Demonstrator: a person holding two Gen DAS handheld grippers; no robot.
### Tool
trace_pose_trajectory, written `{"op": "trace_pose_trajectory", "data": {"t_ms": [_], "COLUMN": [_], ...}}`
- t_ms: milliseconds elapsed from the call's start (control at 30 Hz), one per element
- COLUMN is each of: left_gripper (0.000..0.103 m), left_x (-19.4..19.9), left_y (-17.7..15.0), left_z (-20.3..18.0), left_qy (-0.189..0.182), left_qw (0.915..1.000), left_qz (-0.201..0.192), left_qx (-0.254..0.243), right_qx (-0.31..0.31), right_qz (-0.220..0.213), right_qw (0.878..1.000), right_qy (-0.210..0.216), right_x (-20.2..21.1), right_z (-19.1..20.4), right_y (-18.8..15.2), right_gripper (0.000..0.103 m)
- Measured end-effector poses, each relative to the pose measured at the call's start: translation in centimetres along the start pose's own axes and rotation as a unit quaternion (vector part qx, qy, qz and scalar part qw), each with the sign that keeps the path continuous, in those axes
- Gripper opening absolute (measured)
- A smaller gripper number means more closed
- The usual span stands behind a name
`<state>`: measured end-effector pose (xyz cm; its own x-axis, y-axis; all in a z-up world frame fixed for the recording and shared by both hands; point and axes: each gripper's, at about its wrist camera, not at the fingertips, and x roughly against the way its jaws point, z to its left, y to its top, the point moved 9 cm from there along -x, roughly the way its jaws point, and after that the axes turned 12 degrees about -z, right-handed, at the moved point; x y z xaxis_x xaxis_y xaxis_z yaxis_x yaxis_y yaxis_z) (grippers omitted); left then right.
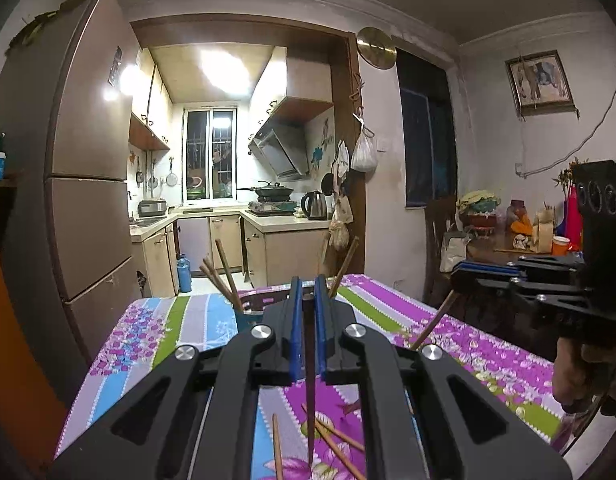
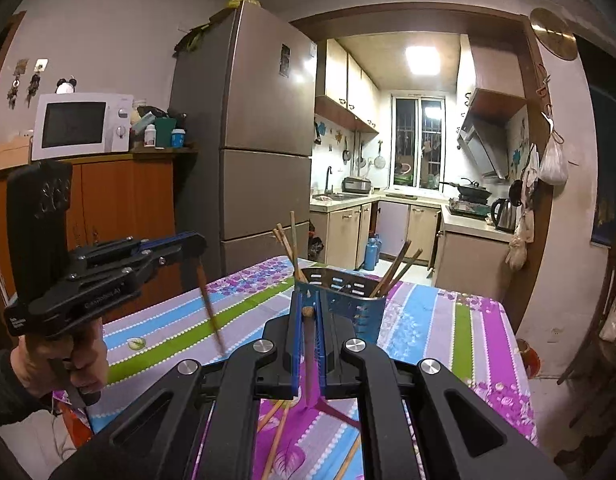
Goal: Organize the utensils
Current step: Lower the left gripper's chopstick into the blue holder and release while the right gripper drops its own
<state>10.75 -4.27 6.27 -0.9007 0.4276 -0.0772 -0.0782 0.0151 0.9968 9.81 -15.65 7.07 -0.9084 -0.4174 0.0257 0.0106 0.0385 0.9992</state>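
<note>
My left gripper (image 1: pixel 307 300) is shut on a dark wooden chopstick (image 1: pixel 310 396) that hangs down between its blue pads; it also shows in the right wrist view (image 2: pixel 196 245) with the chopstick (image 2: pixel 210 308) slanting down. My right gripper (image 2: pixel 308 308) is shut on another chopstick (image 2: pixel 308 356); it shows at the right of the left wrist view (image 1: pixel 457 276), its chopstick (image 1: pixel 433 322) angled down. A blue perforated utensil holder (image 2: pixel 357 304) stands on the table just beyond both grippers, with several chopsticks (image 2: pixel 292 246) in it. Loose chopsticks (image 1: pixel 335 440) lie on the cloth below.
The table carries a striped floral cloth (image 2: pixel 427 320). A tall fridge (image 2: pixel 248 140) stands to the left, an orange cabinet (image 2: pixel 120 208) with a microwave (image 2: pixel 82 125) beside it. A cluttered side table (image 1: pixel 519 232) is at the right. The kitchen lies beyond.
</note>
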Motion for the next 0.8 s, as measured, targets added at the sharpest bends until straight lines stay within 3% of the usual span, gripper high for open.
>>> {"op": "trace_pose_trajectory", "data": {"t_ms": [433,800], "left_gripper": [0.005,0.005], "left_x": [-2.3,-5.5], "left_y": [2.6,5.4], "left_z": [0.0,1.5], "left_qy": [-0.018,-0.003], "left_qw": [0.9998,0.9997], "left_qz": [-0.007,-0.024], "left_qx": [0.003,0.001], "right_qx": [-0.032,-0.037], "right_qz": [0.07,0.11], "right_qw": [0.997,0.993], "right_qy": [-0.002,0.008], "right_x": [-2.5,-5.0], "right_z": [-1.7,-2.7], "right_y": [4.3,8.1], "right_gripper": [0.008,0.008]}}
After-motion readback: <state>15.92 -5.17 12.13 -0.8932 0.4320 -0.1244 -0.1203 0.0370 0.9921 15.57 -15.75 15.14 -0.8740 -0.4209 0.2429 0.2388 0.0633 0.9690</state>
